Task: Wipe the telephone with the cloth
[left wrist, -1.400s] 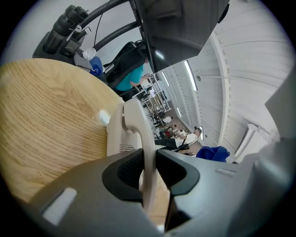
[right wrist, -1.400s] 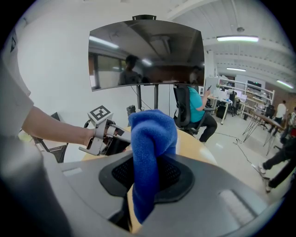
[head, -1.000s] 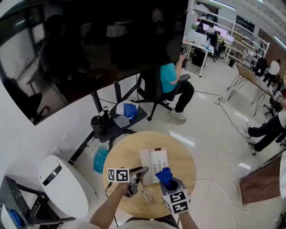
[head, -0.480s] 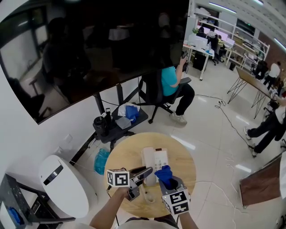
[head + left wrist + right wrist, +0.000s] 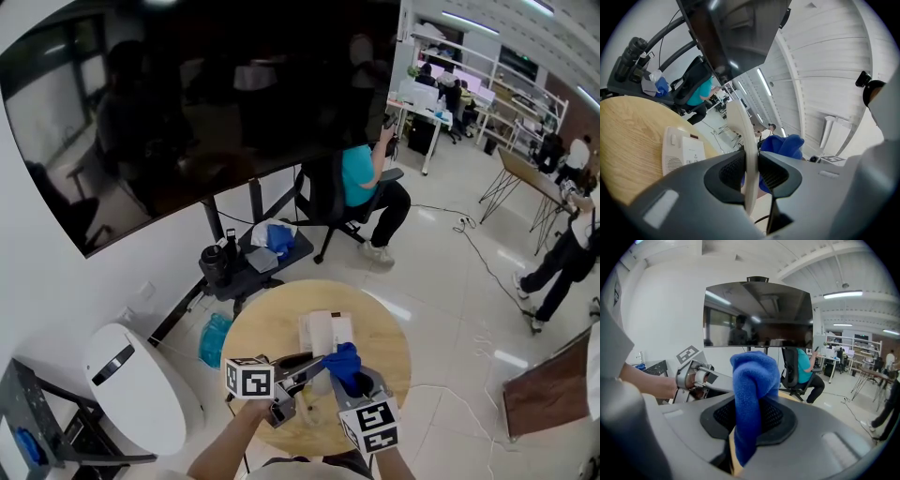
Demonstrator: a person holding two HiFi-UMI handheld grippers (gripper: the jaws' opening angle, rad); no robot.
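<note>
The white telephone base (image 5: 324, 331) lies on the round wooden table (image 5: 384, 352), and it also shows in the left gripper view (image 5: 680, 149). My left gripper (image 5: 302, 367) is shut on the white handset (image 5: 744, 150), which it holds edge-on above the table, clear of the base. The handset's cord (image 5: 307, 412) trails over the table near its front edge. My right gripper (image 5: 750, 417) is shut on a blue cloth (image 5: 753, 390). The cloth (image 5: 344, 363) bunches up out of the jaws right beside the handset and appears just behind it in the left gripper view (image 5: 783, 147).
A large dark screen (image 5: 206, 103) on a stand rises behind the table. Below it is a black cart (image 5: 246, 262) with blue rags. A person in a teal shirt (image 5: 361, 178) sits on an office chair. A white rounded device (image 5: 131, 384) stands at the left.
Both grippers have risen. The handset has come up higher over the base, and the cloth now sits close against it.
</note>
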